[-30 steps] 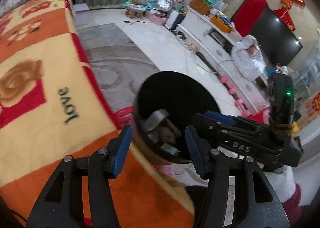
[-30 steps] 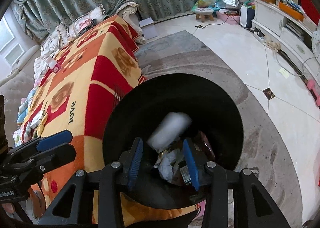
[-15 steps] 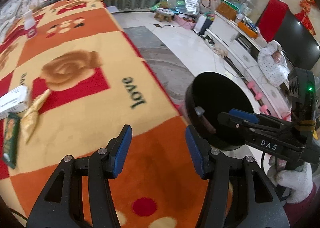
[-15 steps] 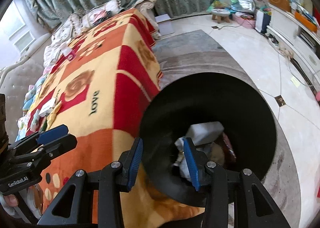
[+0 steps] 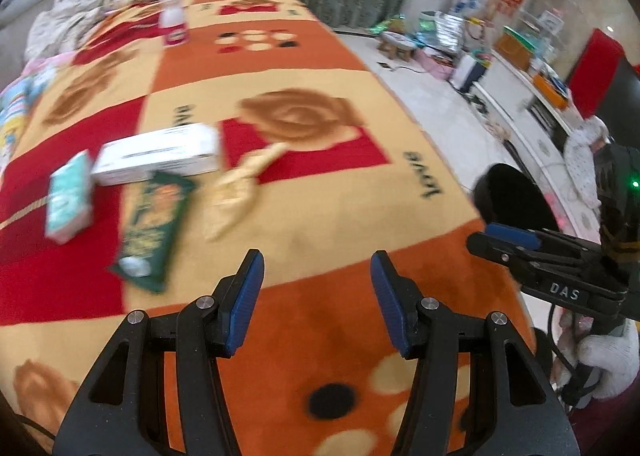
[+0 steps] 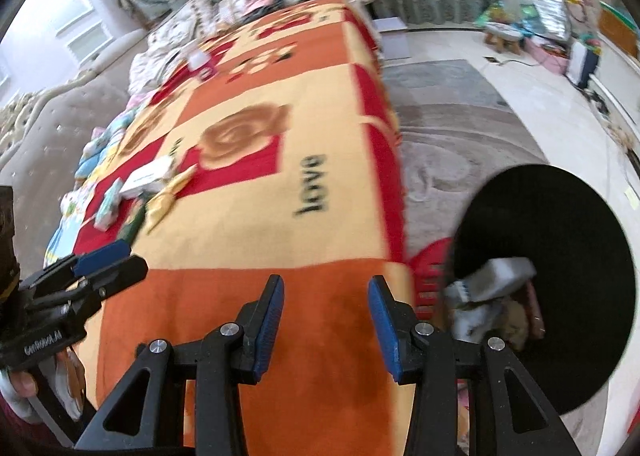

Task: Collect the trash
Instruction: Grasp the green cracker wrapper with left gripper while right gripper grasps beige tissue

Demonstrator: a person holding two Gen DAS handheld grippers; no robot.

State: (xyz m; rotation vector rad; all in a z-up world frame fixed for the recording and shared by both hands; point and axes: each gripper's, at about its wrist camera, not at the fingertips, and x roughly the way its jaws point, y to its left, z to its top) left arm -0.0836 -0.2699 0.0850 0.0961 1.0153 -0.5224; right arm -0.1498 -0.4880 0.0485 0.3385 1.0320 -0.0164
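Bare blanket lies ahead — boxes and wrappers crowd the far left.

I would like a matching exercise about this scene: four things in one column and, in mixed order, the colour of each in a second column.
Things:
1. bin
2. long box
3. snack bag
4. gripper pads

Colours:
a. blue
b. white
c. black
d. dark green

Pairs: 1-c, 2-b, 3-d, 4-a
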